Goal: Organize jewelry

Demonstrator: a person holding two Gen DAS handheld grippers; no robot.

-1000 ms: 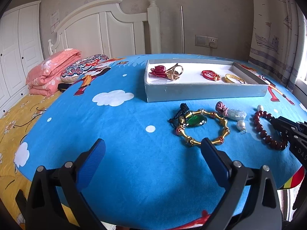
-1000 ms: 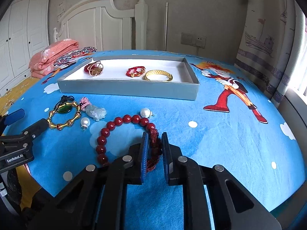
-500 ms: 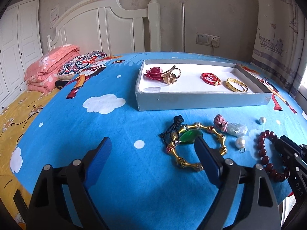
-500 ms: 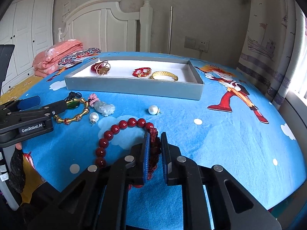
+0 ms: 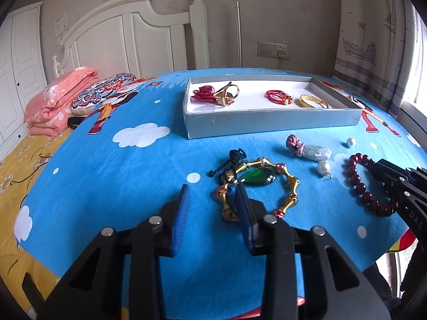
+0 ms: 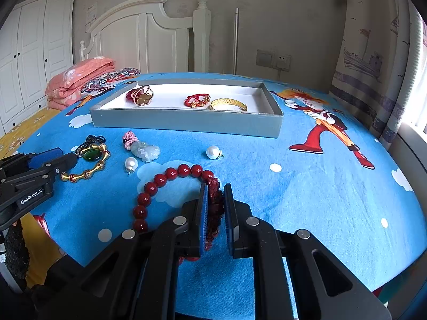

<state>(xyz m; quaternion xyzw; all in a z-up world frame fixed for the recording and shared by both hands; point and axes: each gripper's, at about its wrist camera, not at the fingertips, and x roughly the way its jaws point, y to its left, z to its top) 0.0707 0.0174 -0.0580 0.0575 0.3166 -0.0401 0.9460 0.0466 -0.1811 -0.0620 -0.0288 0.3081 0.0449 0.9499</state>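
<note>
- Done so far, judging by the layout: the grey tray (image 6: 186, 122) on the blue cloth (image 6: 307, 192) already holds a rose with a gold ring (image 5: 216, 94), a red string bracelet (image 6: 197, 100) and a gold bangle (image 6: 228, 105).
- Left to do: five pieces lie on the cloth in front of the tray: the gold bracelet (image 5: 289, 186) with its green stone (image 5: 257, 177), a pale charm on a pink cord (image 6: 142, 148), two loose pearls (image 6: 212, 152) and the red bead bracelet (image 6: 165, 178). So roughly the first half looks sorted (my estimate only).
- The right gripper (image 6: 214, 213) is pinched on the carved red section of the bead bracelet, which rests on the cloth near the front edge, well short of the tray.
- The left gripper (image 5: 213, 210) is narrowed but holds nothing; its right finger sits just beside the near-left part of the gold bracelet, and the gap between the fingers shows only cloth.
- Against the earlier frames: the left fingers were spread wide half a second ago and have since drawn in, shifting toward the gold bracelet; the right gripper's pinch on the beads looks unchanged.
</note>
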